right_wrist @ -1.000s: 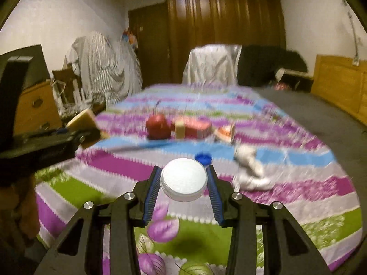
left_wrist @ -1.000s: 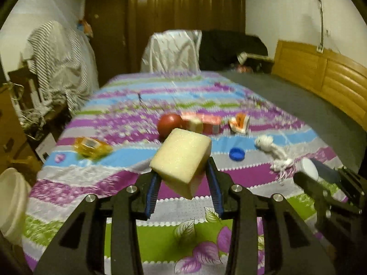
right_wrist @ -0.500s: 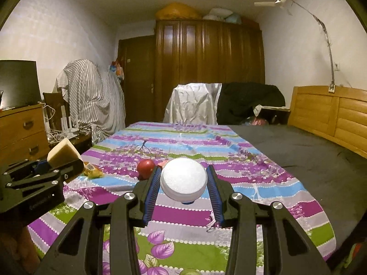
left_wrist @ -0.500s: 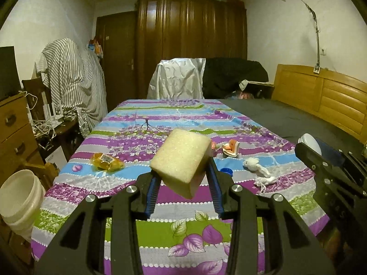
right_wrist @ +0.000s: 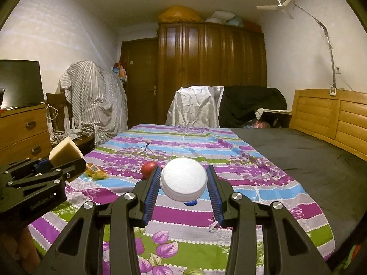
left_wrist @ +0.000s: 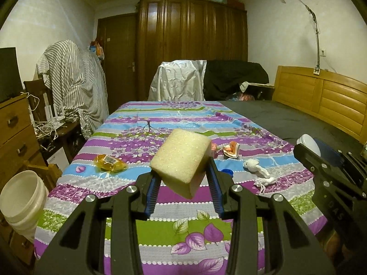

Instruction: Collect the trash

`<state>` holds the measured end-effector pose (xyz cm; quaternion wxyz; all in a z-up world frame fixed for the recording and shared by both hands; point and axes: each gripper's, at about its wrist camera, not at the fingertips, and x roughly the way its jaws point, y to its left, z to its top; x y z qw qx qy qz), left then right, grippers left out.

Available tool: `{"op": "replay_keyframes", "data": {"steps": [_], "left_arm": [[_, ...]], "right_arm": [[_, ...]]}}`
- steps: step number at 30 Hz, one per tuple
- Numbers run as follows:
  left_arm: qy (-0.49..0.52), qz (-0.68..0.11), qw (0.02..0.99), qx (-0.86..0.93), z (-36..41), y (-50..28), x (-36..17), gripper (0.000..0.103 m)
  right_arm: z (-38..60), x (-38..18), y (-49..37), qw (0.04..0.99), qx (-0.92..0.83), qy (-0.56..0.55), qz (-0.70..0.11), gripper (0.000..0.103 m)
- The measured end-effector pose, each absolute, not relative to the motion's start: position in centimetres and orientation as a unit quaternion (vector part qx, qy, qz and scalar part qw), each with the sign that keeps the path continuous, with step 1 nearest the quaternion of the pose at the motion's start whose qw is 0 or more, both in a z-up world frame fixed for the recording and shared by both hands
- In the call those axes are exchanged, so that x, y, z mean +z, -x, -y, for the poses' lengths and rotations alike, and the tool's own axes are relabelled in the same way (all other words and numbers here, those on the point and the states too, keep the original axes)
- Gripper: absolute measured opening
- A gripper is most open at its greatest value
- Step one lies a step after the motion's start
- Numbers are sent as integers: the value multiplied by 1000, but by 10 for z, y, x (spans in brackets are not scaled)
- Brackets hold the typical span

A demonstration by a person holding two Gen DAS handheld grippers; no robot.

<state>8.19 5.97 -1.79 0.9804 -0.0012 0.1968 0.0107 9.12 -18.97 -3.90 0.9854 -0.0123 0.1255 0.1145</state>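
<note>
Both grippers have lifted their trash clear of the bed.

The left gripper [left_wrist: 183, 191] clamps a porous yellow sponge block [left_wrist: 181, 160]; the right gripper [right_wrist: 183, 193] pinches a smooth white round lid [right_wrist: 183, 178]. Both now hang above the striped bedspread [left_wrist: 160, 123], ready for the cream bucket [left_wrist: 20, 197] at near left; wrappers remain.

- our left gripper [left_wrist: 183, 183] pinches a pale yellow sponge block [left_wrist: 181, 160] between its blue pads, the block tilted and lifted clear of the striped bedspread [left_wrist: 160, 119].
- our right gripper [left_wrist: 325, 167] enters from the right edge with a white lid [left_wrist: 307, 142] in it.
- on the bedspread lie a yellow wrapper [left_wrist: 109, 162], an orange-and-white scrap [left_wrist: 232, 149], a crumpled white tissue [left_wrist: 258, 171] and a blue bottle cap [left_wrist: 227, 172].
- a white bucket [left_wrist: 20, 200] stands at lower left beside the bed.
</note>
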Motion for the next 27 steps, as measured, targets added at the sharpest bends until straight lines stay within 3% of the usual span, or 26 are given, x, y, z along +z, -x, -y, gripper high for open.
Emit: {"op": "replay_keyframes", "data": {"steps": [13, 27], "left_arm": [[0, -194, 981, 28, -73, -81, -11, 37], [18, -189, 974, 126, -173, -74, 9, 37]], "right_arm": [[173, -36, -100, 982, 137, 16, -128, 42], [66, 4, -134, 963, 241, 26, -120, 42]]}}
